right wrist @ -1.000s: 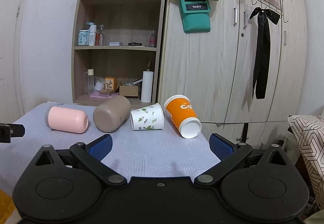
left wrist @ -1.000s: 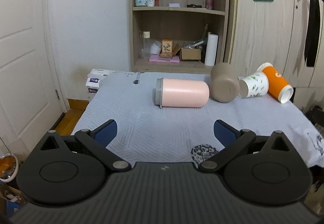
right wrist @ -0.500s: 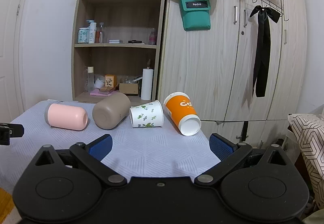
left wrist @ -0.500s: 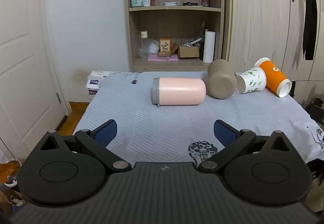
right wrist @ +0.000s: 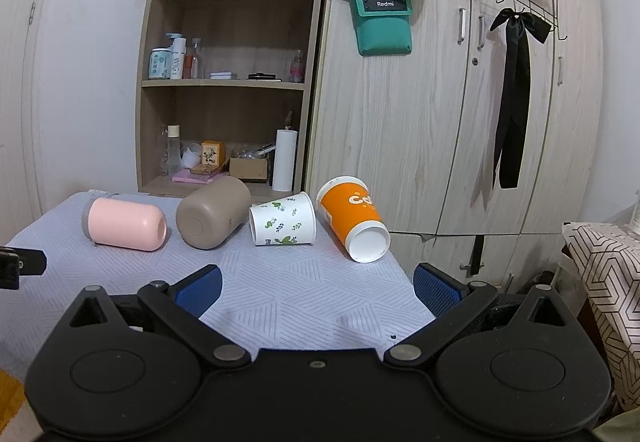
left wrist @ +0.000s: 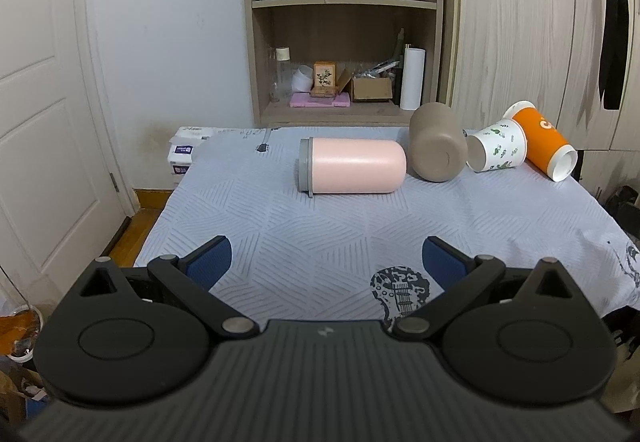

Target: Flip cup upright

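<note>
Cups lie tipped in a row across the table's (left wrist: 320,226) far side: pink (left wrist: 352,171), tan (left wrist: 438,146), leaf-print (left wrist: 498,146), orange (left wrist: 544,142); left gripper (left wrist: 326,262) and right gripper (right wrist: 316,288) both spread wide, empty, over the near cloth, well apart from them.

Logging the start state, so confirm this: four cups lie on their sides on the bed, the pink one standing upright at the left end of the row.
Wrong on one point: the pink cup is not upright. The left wrist view shows it lying on its side like the tan cup, leaf-print cup and orange cup. The rest holds.
</note>
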`<act>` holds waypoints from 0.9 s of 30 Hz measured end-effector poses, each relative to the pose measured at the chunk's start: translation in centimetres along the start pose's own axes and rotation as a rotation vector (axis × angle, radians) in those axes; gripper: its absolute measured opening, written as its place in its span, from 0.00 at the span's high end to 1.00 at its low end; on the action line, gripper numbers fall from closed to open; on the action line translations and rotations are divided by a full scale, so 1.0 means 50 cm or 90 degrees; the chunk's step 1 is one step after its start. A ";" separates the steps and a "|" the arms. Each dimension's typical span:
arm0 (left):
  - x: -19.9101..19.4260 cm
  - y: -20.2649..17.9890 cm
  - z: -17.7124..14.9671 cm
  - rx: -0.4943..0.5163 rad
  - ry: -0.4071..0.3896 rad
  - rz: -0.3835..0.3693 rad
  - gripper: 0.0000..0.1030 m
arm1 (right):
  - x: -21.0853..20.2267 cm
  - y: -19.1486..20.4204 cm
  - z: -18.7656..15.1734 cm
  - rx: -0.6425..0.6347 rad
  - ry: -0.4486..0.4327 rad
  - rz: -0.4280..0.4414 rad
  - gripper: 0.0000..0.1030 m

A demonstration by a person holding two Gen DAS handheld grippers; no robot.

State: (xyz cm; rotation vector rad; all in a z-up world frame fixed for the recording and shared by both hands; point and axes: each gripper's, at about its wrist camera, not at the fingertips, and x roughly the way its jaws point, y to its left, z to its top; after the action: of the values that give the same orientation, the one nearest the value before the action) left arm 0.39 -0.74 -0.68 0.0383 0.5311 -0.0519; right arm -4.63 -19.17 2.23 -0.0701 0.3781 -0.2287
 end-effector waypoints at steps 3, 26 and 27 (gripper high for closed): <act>0.000 0.000 -0.002 0.002 0.000 0.000 0.00 | 0.002 0.002 -0.001 -0.001 0.003 -0.001 0.00; 0.047 -0.027 0.040 0.033 0.041 -0.077 0.00 | 0.055 -0.035 -0.012 0.015 0.031 0.042 0.00; 0.056 -0.033 0.056 0.042 0.048 -0.097 0.00 | 0.063 -0.041 -0.015 0.022 0.032 0.053 0.00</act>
State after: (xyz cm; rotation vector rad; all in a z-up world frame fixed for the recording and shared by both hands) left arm 4.13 -2.63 0.26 0.0638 0.6073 -0.2181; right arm -2.48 -21.92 0.64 -0.0149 0.4259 -0.1545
